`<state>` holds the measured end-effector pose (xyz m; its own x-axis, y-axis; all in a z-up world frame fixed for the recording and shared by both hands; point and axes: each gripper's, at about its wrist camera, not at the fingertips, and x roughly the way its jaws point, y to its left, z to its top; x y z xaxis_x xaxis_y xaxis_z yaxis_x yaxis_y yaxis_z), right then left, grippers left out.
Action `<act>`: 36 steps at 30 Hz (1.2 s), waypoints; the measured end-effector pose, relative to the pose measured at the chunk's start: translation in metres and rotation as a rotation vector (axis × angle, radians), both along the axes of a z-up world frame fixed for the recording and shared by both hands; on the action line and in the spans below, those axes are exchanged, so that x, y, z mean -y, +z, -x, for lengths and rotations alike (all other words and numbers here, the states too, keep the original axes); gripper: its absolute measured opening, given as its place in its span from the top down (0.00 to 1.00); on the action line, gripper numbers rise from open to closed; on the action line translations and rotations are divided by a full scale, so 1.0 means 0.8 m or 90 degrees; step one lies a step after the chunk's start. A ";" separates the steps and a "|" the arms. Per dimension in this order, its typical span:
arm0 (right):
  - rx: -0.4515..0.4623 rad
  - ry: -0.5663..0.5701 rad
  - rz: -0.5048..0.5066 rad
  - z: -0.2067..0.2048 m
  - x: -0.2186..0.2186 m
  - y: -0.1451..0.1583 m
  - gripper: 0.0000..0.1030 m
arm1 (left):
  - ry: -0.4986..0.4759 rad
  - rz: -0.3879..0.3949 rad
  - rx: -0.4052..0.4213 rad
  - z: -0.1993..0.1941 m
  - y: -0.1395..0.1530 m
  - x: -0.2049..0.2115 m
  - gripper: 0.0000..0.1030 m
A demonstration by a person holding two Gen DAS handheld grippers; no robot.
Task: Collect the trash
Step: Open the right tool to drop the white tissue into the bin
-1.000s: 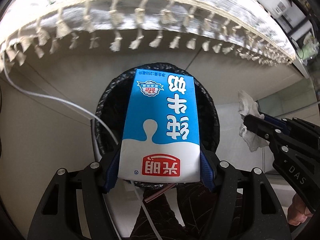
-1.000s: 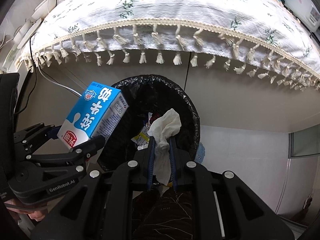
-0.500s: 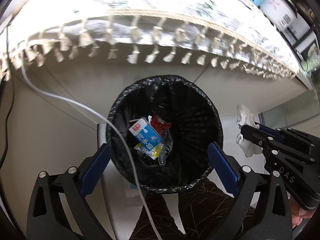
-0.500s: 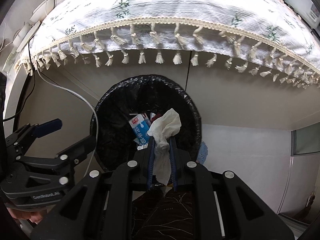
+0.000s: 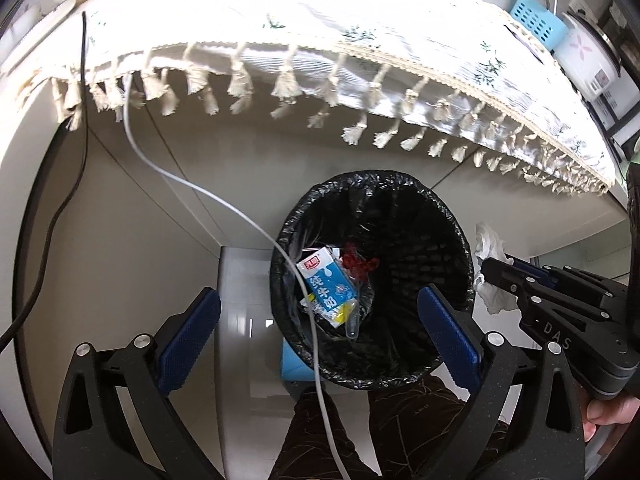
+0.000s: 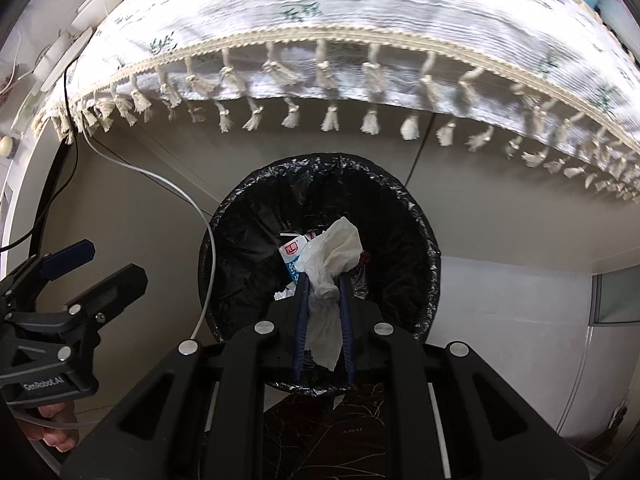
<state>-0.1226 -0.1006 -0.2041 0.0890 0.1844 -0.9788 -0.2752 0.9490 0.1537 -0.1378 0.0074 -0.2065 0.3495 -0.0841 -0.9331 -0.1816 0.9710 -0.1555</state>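
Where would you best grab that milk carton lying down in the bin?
Probably across its long narrow sides, coming straight down from above. The milk carton lies flat and slanted at the bottom of the deep bin, so only the top opening gives access.

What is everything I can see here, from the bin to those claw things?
Round bin with black plastic liner: one, black, on the floor below the table edge.
Blue and white milk carton: one, lying inside the bin among red and yellow scraps.
Crumpled white tissue: one, white, pinched above the bin.
White floral tablecloth with tassel fringe: one, draped over the table above.
Thin white cable: one, hanging across the bin.
Black cable: one, far left.
Blue slotted plastic basket: one, on the table, top right.
White pot with pink flower: one, beside the basket.
Left claw: open, empty.
Right claw: shut on the tissue.
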 end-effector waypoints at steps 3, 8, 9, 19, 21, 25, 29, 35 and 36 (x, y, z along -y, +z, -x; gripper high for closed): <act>0.003 0.005 0.003 0.000 -0.007 -0.002 0.83 | 0.005 -0.001 -0.002 0.001 -0.001 -0.007 0.06; 0.009 -0.004 -0.004 -0.002 0.000 0.001 0.64 | 0.006 -0.002 -0.002 -0.001 -0.002 -0.008 0.06; 0.010 -0.006 -0.003 -0.003 0.001 0.003 0.59 | 0.005 -0.002 -0.002 -0.002 -0.001 -0.007 0.06; 0.034 -0.029 -0.001 -0.008 0.019 0.022 0.26 | -0.012 -0.007 -0.002 -0.009 0.000 0.002 0.06; 0.042 -0.030 0.003 -0.009 0.020 0.027 0.23 | -0.015 -0.006 -0.001 -0.010 0.001 0.005 0.06; 0.066 -0.026 0.018 -0.007 0.024 0.038 0.14 | -0.025 -0.009 0.002 -0.014 0.005 0.010 0.06; 0.075 -0.040 0.032 -0.010 0.034 0.048 0.10 | -0.036 -0.015 0.016 -0.019 0.016 0.017 0.06; 0.106 -0.054 0.045 -0.014 0.051 0.074 0.08 | -0.048 -0.013 0.030 -0.029 0.037 0.024 0.06; 0.111 -0.056 0.046 -0.014 0.053 0.079 0.08 | -0.050 -0.014 0.034 -0.031 0.042 0.025 0.06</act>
